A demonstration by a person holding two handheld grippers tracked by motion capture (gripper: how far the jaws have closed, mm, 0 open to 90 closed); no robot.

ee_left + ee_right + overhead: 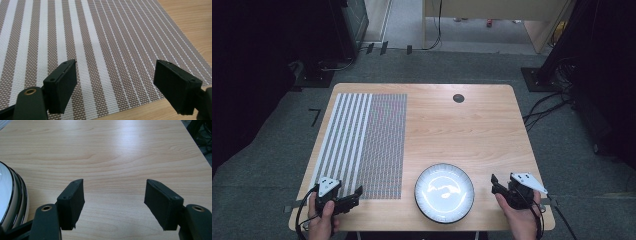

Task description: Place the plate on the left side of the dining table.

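Start of the job, by the look of it: nothing gripped yet. Left tongs (358, 193) rest at the near edge of the striped placemat (362, 145), jaws apart with only mat weave between them in the left gripper view. Right tongs (494, 182) sit on the bare worktop (472, 125), jaws apart and empty, just beside the plate (444, 192). The plate lies on the wood, near the front edge, apart from the mat's right border.

Likely aim: plate onto mat. Next move probably calls for the right tongs to turn toward the plate's rim (15, 195) and straddle it cleanly; the glossy rim may slip.
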